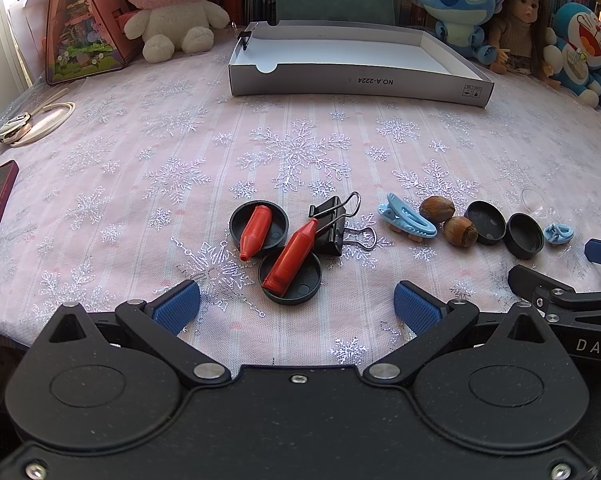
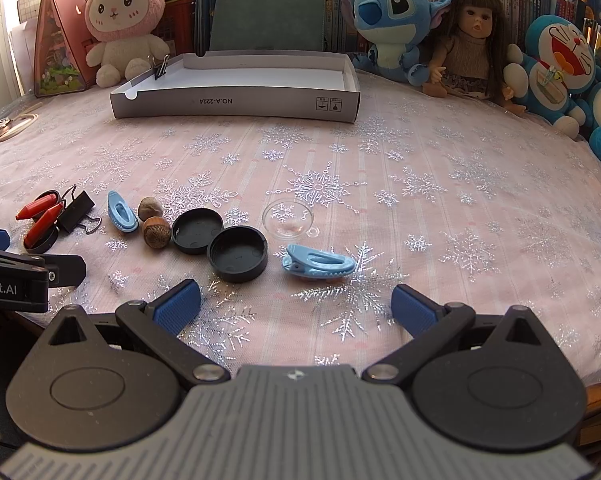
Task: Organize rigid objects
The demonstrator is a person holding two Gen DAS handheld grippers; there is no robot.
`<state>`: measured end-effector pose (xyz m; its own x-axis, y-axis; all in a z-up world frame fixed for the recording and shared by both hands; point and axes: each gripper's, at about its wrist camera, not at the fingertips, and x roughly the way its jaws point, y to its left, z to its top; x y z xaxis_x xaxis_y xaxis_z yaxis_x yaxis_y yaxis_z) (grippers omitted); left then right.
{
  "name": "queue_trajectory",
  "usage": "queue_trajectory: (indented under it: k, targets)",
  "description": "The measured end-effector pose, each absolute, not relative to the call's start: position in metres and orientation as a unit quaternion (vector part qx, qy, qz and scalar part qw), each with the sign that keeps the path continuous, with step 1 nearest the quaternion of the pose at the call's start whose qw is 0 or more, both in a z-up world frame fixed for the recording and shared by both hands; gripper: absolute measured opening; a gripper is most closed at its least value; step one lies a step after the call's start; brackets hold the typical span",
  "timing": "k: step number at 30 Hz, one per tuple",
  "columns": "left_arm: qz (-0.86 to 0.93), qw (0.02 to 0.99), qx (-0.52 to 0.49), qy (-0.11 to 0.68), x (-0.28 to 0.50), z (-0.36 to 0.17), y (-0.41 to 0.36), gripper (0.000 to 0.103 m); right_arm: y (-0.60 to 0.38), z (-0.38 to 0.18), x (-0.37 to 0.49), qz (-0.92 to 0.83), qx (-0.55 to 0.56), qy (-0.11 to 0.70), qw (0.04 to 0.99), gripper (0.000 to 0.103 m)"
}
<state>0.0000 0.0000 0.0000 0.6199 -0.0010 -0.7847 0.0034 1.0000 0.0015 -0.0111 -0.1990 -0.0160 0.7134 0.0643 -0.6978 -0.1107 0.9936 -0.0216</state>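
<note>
Left gripper (image 1: 296,306): blue pads spread wide, nothing between them, held low over the snowflake tablecloth (image 1: 140,200). Just ahead, two red caps (image 1: 290,258), each lying tilted across a black round lid (image 1: 296,280); a black binder clip (image 1: 332,224) touches the nearer cap.

Right gripper (image 2: 296,306): pads likewise wide apart and empty. Just ahead, a blue hair clip (image 2: 318,266); left of it two more black lids (image 2: 236,254), rims touching; beyond, a clear dome (image 2: 287,218). Farther left, two hazelnuts (image 2: 155,231) side by side and a second blue clip (image 2: 122,212).

White cardboard box (image 2: 236,102): open, at the far side, well apart from the row of items; a small binder clip (image 2: 161,67) sits on its left wall. Bare cloth lies between box and items. Plush toys (image 2: 384,24) and a doll (image 2: 472,36) line the back edge.
</note>
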Motion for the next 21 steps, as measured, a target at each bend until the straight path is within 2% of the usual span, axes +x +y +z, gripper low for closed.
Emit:
queue_trajectory:
  k: [21]
  targets:
    - [-0.002, 0.902, 0.002, 0.433, 0.0003, 0.0000, 0.0002, 0.103, -0.1971, -0.0191, -0.0129, 0.046, -0.030, 0.375, 0.925, 0.103]
